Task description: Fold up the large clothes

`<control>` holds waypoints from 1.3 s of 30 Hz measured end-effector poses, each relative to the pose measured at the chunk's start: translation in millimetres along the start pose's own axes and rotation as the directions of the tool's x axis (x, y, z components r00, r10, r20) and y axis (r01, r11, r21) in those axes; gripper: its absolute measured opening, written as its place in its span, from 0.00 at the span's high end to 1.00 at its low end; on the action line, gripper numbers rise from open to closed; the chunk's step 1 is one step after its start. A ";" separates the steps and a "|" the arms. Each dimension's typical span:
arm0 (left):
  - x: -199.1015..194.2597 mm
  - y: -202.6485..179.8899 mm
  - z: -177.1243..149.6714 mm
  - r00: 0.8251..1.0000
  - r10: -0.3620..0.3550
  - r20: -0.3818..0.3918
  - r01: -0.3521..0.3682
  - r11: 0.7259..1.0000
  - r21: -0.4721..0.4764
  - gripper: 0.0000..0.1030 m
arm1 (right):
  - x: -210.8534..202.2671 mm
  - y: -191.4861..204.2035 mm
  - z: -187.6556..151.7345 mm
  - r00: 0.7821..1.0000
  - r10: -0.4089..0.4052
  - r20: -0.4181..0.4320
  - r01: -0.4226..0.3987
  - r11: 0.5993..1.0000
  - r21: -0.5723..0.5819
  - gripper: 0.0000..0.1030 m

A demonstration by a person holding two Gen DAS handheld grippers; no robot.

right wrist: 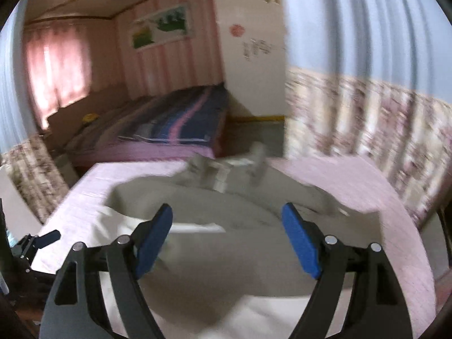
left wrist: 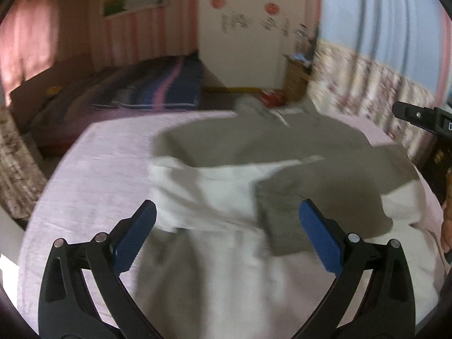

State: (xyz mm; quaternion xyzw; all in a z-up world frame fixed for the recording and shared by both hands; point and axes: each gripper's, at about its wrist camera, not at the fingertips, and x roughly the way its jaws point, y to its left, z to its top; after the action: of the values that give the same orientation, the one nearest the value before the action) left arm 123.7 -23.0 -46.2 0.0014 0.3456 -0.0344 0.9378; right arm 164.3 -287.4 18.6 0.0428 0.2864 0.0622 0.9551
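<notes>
Both the left gripper [left wrist: 227, 231] and right gripper [right wrist: 227, 236] hover with jaws released, empty, above the grey-and-white garment [left wrist: 282, 152], seemingly half-folded on the pink-covered surface [left wrist: 93, 175] for flattening.

The garment [left wrist: 254, 147] lies on the table [left wrist: 93, 175], filling the frame's centre and right. Behind the table, upper left, stands a bed [left wrist: 147, 90]; a door [left wrist: 245, 34] is upper centre, a curtain [left wrist: 367, 84] at right. The left gripper [left wrist: 226, 220] hangs over the garment's near part.
</notes>
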 end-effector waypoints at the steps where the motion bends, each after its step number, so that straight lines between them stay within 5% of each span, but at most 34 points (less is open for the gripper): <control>1: 7.8 -10.8 -1.2 1.000 -0.015 -0.014 0.016 1.000 0.012 0.03 | 0.9 -12.6 -2.4 1.000 -0.018 -0.008 0.018 1.000 0.009 0.22; 8: 52.6 -51.9 6.3 0.997 -0.034 -0.071 0.041 0.994 0.100 0.09 | -7.2 -116.5 -36.9 0.977 -0.203 -0.068 0.207 0.977 0.057 0.22; 11: 80.1 -55.4 11.3 0.984 -0.101 -0.144 0.111 0.991 0.068 0.70 | -9.2 -149.7 -40.6 0.970 -0.224 -0.090 0.233 0.967 0.107 0.22; 12: 86.7 -54.7 12.1 0.976 -0.141 -0.167 0.150 0.988 0.043 0.99 | -9.0 -156.8 -40.1 0.969 -0.228 -0.094 0.238 0.965 0.113 0.22; 13: 93.6 -52.8 14.1 0.970 -0.163 -0.181 0.167 0.986 0.007 1.00 | -9.8 -161.7 -39.2 0.968 -0.234 -0.094 0.245 0.963 0.117 0.21; 17: 66.0 -36.1 38.0 0.997 -0.066 -0.031 0.067 0.998 0.020 1.00 | -11.0 -172.5 -36.4 0.965 -0.245 -0.091 0.254 0.960 0.118 0.20; 20: 41.9 -2.7 62.7 0.999 0.023 0.050 -0.023 1.000 -0.011 1.00 | -7.6 -173.0 -31.8 0.965 -0.247 -0.090 0.256 0.962 0.098 0.20; 26: 29.1 14.2 60.2 1.000 -0.002 0.019 0.002 1.000 0.006 0.98 | 3.2 -156.3 -27.1 0.970 -0.230 -0.083 0.237 0.966 0.103 0.20; 27: 30.9 10.3 53.2 1.000 -0.010 0.008 0.010 1.000 0.005 0.75 | 5.4 -152.6 -27.9 0.970 -0.225 -0.087 0.233 0.967 0.099 0.20; 28: 31.4 8.7 46.8 1.000 -0.013 0.006 0.013 1.000 -0.002 0.37 | 8.3 -148.9 -28.7 0.972 -0.218 -0.092 0.226 0.970 0.093 0.20; 29: 32.1 4.8 37.8 1.000 -0.015 0.009 0.016 1.000 -0.022 0.24 | 10.9 -144.0 -29.6 0.972 -0.214 -0.097 0.222 0.971 0.082 0.20; 30: 32.5 0.9 31.2 1.000 -0.020 0.002 0.020 0.999 -0.030 0.19 | 12.1 -140.6 -30.5 0.972 -0.214 -0.099 0.222 0.972 0.075 0.20; 35: 51.0 -16.5 3.9 0.995 -0.069 -0.068 0.067 0.998 -0.020 0.23 | 16.8 -134.7 -35.2 0.971 -0.211 -0.115 0.219 0.974 0.064 0.20; 39: 68.7 -36.1 -7.3 0.976 -0.168 -0.142 0.169 0.986 -0.004 0.27 | 15.7 -137.7 -36.9 0.968 -0.220 -0.121 0.228 0.972 0.062 0.20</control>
State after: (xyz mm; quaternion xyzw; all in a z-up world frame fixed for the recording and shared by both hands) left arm 168.7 -63.2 -95.4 -0.0217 0.4100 -0.1150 0.9046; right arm 169.9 -419.5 -36.8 0.0428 0.3451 -0.0547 0.9360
